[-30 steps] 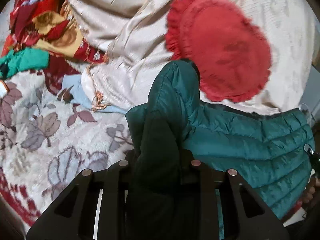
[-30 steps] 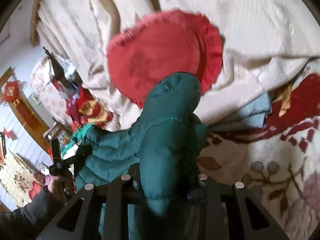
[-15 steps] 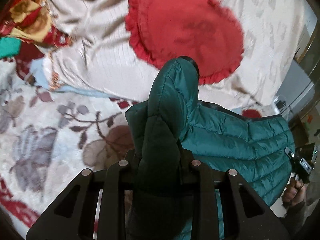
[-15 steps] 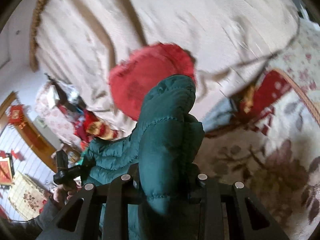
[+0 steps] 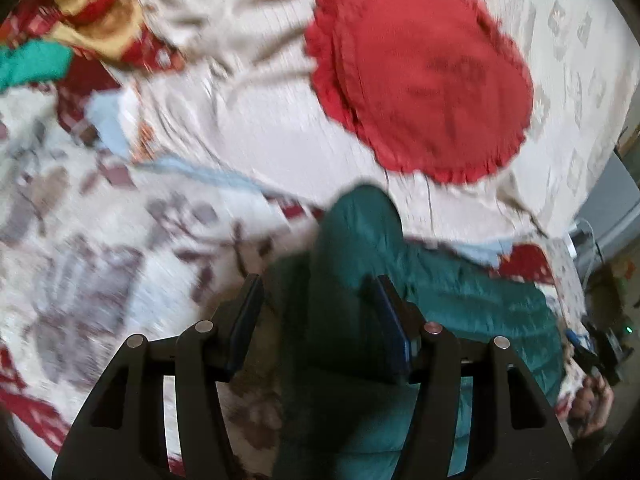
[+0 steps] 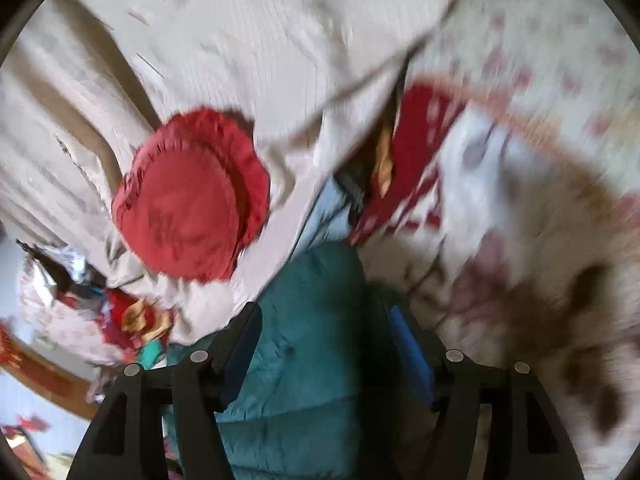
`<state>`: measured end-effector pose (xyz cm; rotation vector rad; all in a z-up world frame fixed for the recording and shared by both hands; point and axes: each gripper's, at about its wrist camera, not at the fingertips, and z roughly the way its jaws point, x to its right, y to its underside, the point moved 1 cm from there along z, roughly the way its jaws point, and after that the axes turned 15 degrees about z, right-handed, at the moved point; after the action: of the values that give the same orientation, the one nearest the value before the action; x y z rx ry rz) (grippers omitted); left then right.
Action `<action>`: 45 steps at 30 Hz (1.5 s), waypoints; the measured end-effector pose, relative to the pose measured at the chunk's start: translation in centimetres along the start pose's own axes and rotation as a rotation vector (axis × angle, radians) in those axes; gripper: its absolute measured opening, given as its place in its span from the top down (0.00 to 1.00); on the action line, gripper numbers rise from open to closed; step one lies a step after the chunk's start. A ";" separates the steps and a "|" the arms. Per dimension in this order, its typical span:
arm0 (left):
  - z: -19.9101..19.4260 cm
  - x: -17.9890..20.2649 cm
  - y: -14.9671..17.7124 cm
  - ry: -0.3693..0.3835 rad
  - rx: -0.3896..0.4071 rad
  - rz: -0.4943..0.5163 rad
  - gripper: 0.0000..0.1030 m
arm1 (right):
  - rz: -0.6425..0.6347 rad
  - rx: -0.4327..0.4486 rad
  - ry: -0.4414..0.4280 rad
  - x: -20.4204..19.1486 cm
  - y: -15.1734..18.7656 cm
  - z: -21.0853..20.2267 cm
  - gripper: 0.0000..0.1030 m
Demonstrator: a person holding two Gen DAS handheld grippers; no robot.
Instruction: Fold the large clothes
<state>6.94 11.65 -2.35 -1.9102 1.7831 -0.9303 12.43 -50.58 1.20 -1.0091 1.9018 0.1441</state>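
A teal quilted puffer jacket (image 5: 460, 304) lies on the floral bed cover (image 5: 80, 220). A fold of it sits between the fingers of my left gripper (image 5: 316, 300), whose jaws stand wide apart, open. In the right wrist view the same jacket (image 6: 304, 340) runs between the fingers of my right gripper (image 6: 324, 332), also spread open with the blue pads (image 6: 412, 352) off the cloth. Both views are blurred by motion.
A round red frilled cushion (image 5: 424, 76) lies on a beige blanket (image 5: 248, 112) beyond the jacket; it also shows in the right wrist view (image 6: 188, 200). Red, yellow and green clothes (image 5: 80, 24) are piled at far left. The person's other hand (image 5: 592, 396) shows at right.
Both grippers were shut on folds of the teal jacket; their jaws have now spread open and the jacket has dropped lower between them. Both cameras have swung.
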 end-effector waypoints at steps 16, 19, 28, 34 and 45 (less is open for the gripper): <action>4.0 11.8 5.1 -0.101 -0.048 0.323 0.33 | -0.480 -0.179 0.184 -6.0 8.8 5.1 0.29; 4.1 12.1 5.3 -0.122 -0.036 0.328 0.21 | -0.539 -0.211 0.247 -5.4 9.8 7.2 0.12; 4.7 12.3 5.4 -0.057 -0.082 0.278 0.03 | -0.565 -0.194 0.289 -5.6 10.8 8.5 0.00; 4.3 13.4 4.5 -0.053 -0.147 0.307 0.01 | -0.606 -0.232 0.322 -6.4 11.1 8.8 0.01; -10.5 20.8 12.7 0.004 -0.056 0.414 0.01 | -0.399 0.058 0.117 -7.0 19.4 -10.8 0.00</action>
<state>-9.81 -8.55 1.22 -1.4793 2.1143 -0.7409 -6.91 -38.99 6.82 -1.3578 1.7562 -0.2039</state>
